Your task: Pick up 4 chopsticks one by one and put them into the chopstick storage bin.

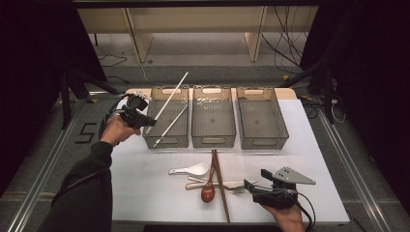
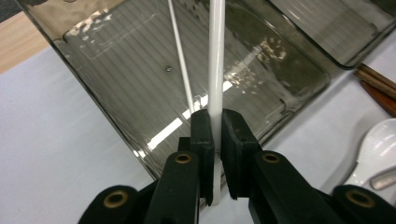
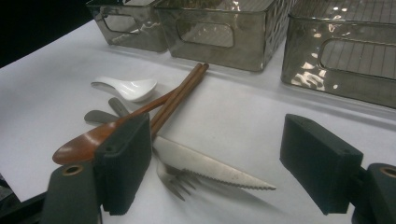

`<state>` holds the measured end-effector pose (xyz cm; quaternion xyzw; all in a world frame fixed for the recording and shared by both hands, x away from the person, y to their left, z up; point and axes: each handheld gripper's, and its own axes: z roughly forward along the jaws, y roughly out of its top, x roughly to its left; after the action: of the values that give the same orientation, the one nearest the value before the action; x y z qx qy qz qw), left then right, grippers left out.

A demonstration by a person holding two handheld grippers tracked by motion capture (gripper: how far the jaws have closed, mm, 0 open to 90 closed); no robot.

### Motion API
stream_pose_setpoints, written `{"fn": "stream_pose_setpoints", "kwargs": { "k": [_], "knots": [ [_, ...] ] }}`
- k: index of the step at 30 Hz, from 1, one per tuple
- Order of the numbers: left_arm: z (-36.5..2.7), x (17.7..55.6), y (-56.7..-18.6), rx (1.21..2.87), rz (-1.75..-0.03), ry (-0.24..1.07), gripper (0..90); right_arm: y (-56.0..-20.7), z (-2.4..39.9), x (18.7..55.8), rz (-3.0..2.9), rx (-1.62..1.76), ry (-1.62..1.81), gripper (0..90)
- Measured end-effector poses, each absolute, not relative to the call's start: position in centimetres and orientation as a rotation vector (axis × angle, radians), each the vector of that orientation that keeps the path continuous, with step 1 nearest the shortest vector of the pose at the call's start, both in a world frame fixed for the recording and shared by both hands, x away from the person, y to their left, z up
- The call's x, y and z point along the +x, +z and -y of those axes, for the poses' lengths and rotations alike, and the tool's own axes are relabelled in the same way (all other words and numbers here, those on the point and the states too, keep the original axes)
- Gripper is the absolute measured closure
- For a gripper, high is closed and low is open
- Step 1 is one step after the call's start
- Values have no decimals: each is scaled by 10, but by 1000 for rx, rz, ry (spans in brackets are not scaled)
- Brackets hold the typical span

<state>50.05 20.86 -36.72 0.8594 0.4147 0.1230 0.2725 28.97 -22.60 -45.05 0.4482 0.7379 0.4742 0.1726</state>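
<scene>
The white chopstick [image 2: 216, 70] is being held between the closed jaws of the left gripper [image 2: 215, 140], and its long end is pointing up over the left bin [image 1: 181, 140], where a second white chopstick [image 1: 170, 126] is already lying. To do this step well, the person should probably lower the stick until it is lying flat along the bin before letting go, so it is not bouncing out. The right gripper [image 3: 215, 163] is resting with wide jaws near the knife [image 3: 212, 169], fork [image 3: 177, 182] and wooden spoon [image 3: 88, 140]. No readable writing is showing on these things.
</scene>
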Motion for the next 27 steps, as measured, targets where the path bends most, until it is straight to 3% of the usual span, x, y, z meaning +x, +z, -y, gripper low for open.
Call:
{"fn": "stream_pose_setpoints", "kwargs": {
  "k": [12,27],
  "knots": [
    [-212,513,-382,2300,-1194,363,832,-451,225,290,-2098,1265,1344,257],
    [-211,520,-398,2289,-1270,314,830,-451,226,290,-2096,1269,1347,258]
  ]
}}
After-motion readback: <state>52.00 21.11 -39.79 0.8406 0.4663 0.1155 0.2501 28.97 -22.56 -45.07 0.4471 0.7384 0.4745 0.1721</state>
